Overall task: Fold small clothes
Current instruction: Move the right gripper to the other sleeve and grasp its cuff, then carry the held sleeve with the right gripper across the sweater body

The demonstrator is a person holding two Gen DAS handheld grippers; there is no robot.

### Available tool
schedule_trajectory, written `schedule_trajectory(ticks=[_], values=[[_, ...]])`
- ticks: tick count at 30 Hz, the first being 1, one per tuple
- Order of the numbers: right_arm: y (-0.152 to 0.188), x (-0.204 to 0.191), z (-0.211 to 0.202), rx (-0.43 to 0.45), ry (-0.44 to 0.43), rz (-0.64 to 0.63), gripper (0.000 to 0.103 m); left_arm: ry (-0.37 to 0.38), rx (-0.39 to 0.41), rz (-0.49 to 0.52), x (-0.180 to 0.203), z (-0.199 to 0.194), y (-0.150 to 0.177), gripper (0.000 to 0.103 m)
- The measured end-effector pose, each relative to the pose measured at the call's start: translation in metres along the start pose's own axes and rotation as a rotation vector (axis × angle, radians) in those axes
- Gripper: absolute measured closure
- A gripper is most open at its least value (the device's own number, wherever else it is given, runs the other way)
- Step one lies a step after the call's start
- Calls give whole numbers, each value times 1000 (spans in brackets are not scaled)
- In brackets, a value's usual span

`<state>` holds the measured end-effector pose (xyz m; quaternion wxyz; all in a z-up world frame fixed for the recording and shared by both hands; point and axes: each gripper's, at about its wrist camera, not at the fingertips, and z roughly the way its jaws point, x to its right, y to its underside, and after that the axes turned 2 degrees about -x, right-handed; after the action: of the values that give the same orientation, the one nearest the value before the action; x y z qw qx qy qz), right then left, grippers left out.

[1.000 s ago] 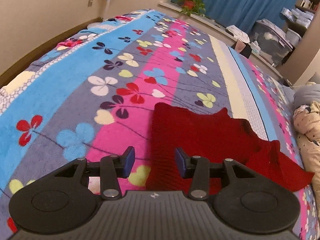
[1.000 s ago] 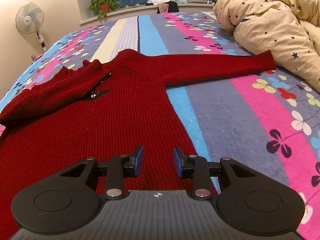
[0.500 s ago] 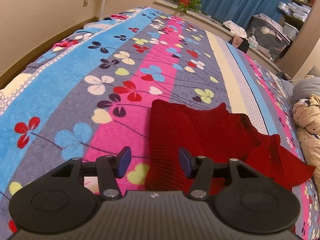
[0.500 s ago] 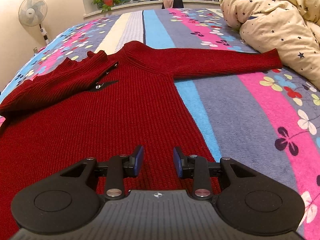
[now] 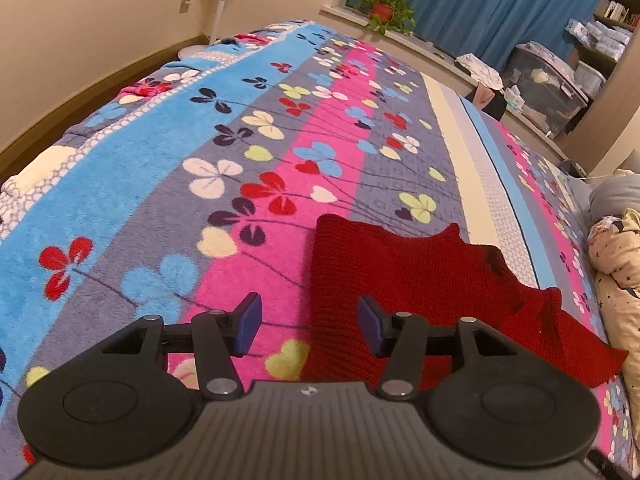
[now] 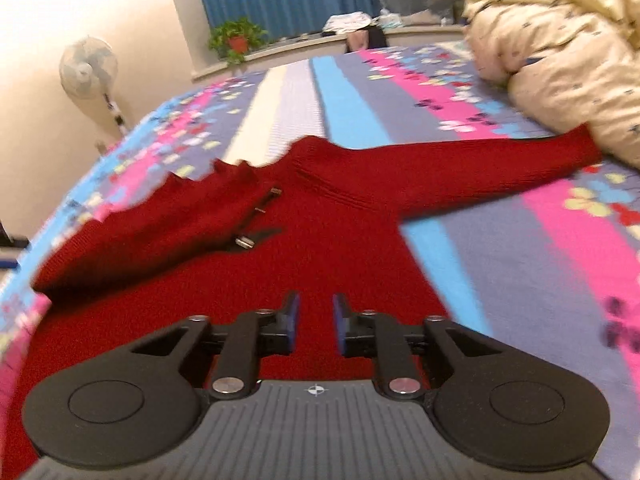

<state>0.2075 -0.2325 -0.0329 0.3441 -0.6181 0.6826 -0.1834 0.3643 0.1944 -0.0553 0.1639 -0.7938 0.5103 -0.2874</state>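
I can read no writing or brand anywhere; there is only a small crosshair mark on the body of each of my tongs.

The biggest thing is the bed, covered with a striped blanket in blue, grey and pink with clover flowers. Behind it is a cream wall, and far across the room a blue curtain hangs over a window ledge.

On the blanket lies the red sweater, the thing I must fold. It lies flat, with its right sleeve stretched out to the right until it touches the cream quilt with stars, which is heaped on the right side of the bed. Its left sleeve is folded in over the chest, beside a dark zipper at the neck.

My left tongs are released, the jaws wide apart, over the near left edge of the sweater. My right tongs are released too, with a narrower gap, above the body of the sweater and holding nothing.

Farther away a standing fan is at the left wall, a potted plant stands on the ledge, and storage boxes are stacked at the far right.
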Motion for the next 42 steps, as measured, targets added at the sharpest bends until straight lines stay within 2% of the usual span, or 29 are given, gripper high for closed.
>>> schedule_trajectory(ticks=[2, 6, 9, 11, 13, 18, 19, 21, 22, 24, 25, 27, 28, 29, 30, 31, 32, 34, 36, 37, 38, 39, 42], values=[[-14, -14, 18, -4, -43, 35, 63, -4, -6, -9, -3, 2, -2, 45], [-41, -47, 62, -49, -125, 128, 59, -8, -12, -33, -9, 5, -5, 45], [-62, -79, 95, -77, -137, 141, 48, -1, -18, -41, -11, 6, -6, 43], [-77, -97, 119, -123, -123, 156, 39, 2, -16, -46, -12, 5, -6, 41], [-87, -114, 139, -156, -103, 133, 38, 3, -16, -47, -14, 4, -8, 41], [-108, -146, 185, -228, 97, 64, 38, 13, -18, -54, -13, 4, -11, 41], [-109, -149, 193, -262, 151, 45, 42, 14, -18, -51, -13, 4, -11, 41], [-111, -153, 202, -295, 201, 8, 69, 18, -19, -38, -11, 4, -11, 41], [-113, -156, 201, -289, 203, -9, 103, 21, -20, -33, -11, 4, -10, 41], [-123, -156, 181, -224, 212, -7, 103, 25, -23, -31, -12, 2, -10, 41], [-129, -152, 158, -127, 167, 33, 103, 24, -22, -33, -11, 2, -10, 41], [-134, -144, 103, 121, 73, 72, 103, 33, -22, -34, -11, 2, -10, 41], [-130, -136, 74, 264, 56, 79, 103, 38, -24, -35, -10, 3, -10, 41], [-125, -127, 58, 346, 46, 97, 103, 43, -28, -34, -9, 4, -9, 41], [-117, -114, 48, 389, 54, 132, 103, 45, -36, -33, -8, 6, -7, 41], [-111, -103, 49, 370, 88, 161, 103, 43, -42, -31, -7, 7, -6, 41], [-104, -92, 60, 293, 105, 191, 100, 37, -45, -29, -6, 8, -5, 41], [-95, -83, 84, 130, 61, 242, 99, 33, -43, -26, -5, 7, -5, 41], [-94, -96, 103, 47, 20, 181, 84, 34, -38, -28, -4, 6, -5, 41], [-95, -108, 113, 14, 11, 131, 56, 33, -37, -27, -4, 6, -5, 41], [-97, -120, 123, -22, 26, 95, 36, 29, -38, -26, -4, 7, -5, 41], [-102, -130, 134, -50, 49, 73, 31, 25, -40, -26, -5, 8, -5, 41], [-110, -158, 170, -170, 117, 42, 30, 19, -51, -27, -7, 12, -5, 41]])
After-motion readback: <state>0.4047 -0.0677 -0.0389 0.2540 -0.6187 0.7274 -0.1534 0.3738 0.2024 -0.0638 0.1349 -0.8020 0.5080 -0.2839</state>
